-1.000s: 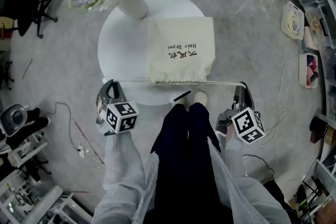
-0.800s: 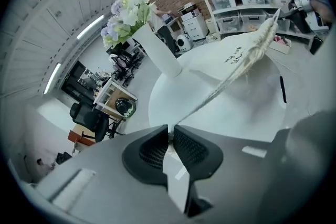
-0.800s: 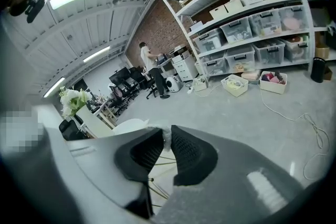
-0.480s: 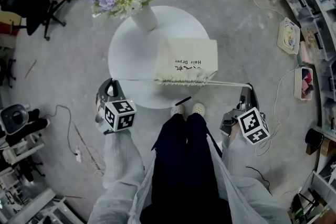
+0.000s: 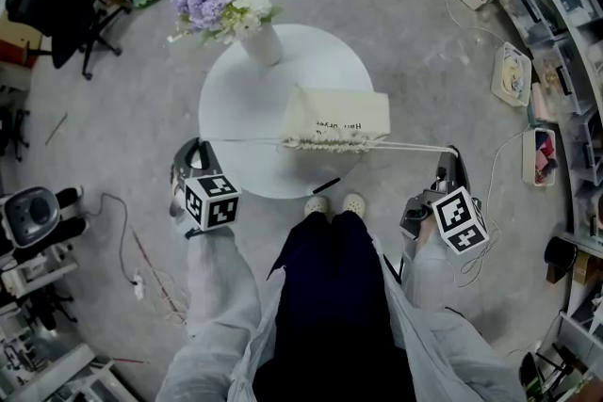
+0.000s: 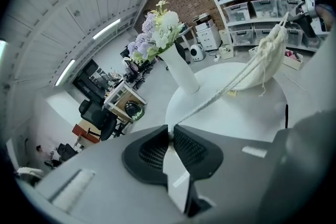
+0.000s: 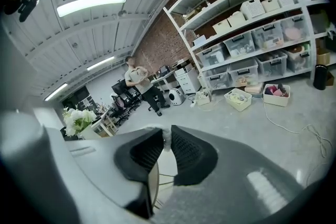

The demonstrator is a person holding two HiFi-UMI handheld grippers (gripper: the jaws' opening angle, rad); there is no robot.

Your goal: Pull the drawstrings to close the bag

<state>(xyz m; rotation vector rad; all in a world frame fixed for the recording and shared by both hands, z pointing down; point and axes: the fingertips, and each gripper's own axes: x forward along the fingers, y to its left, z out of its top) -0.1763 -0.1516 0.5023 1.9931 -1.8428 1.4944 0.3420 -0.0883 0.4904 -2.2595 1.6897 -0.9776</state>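
Fingers (image 6: 195, 148) of left gripper (image 5: 195, 148) pinch 1 drawstring (image 5: 243, 142); right gripper (image 5: 450, 153) pinches the other drawstring (image 5: 415, 146) | bag (image 5: 337, 116) near round table (image 5: 240, 89) front edge, mouth gathered | step: pulling cords apart | next: likely wider, even pull until cinched.

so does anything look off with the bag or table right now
Only the bag: its gathered mouth hangs from the taut drawstrings between the left gripper and right gripper, so it tilts up from the table. Nothing spilled or damaged.
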